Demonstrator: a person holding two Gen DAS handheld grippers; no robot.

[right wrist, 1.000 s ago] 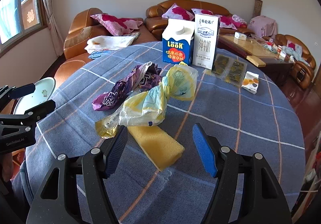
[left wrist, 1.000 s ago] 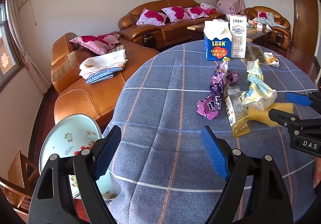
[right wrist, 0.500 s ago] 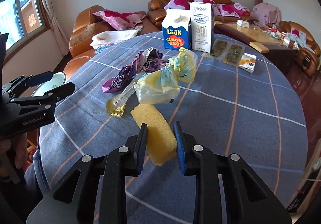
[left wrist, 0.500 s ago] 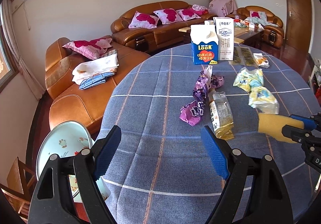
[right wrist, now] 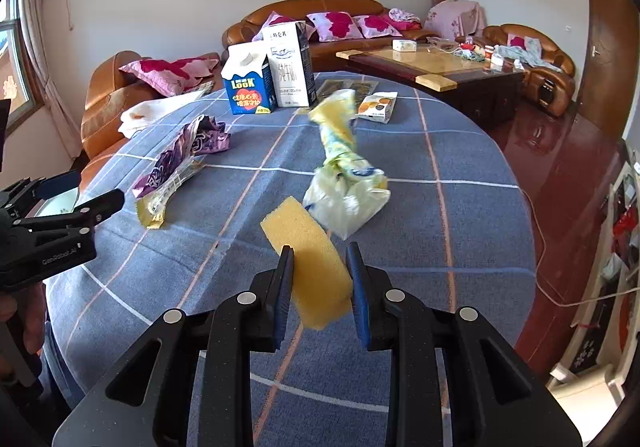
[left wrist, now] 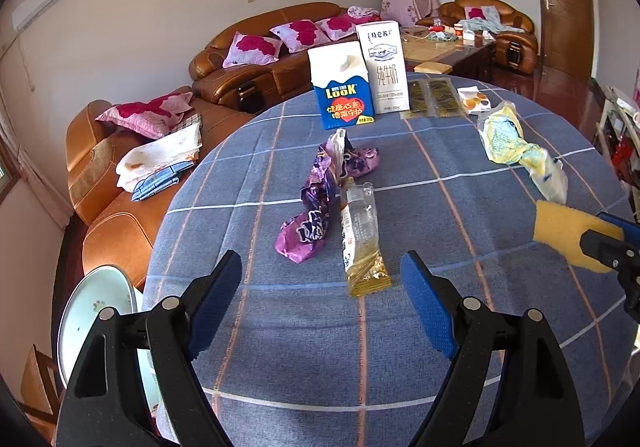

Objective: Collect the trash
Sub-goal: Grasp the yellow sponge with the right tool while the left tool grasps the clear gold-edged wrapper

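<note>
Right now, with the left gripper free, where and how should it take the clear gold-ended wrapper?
Probably across the middle of the clear gold-ended wrapper, coming down from above with the left gripper, whose jaws are open. It lies flat, long and narrow, pointing away from the gripper, so the fingers can straddle its width. Its upper end lies against the purple wrapper; stay toward the gold end.

You have a checked blue tablecloth (left wrist: 280, 327) over the round table. Behind it, brown leather sofas (left wrist: 272, 47) carry pink cushions (left wrist: 252, 47) and folded cloths (left wrist: 160, 155). A coffee table (right wrist: 432, 67) stands right, a wooden door (left wrist: 564, 3) beyond, an enamel basin (left wrist: 92, 311) low left.
</note>
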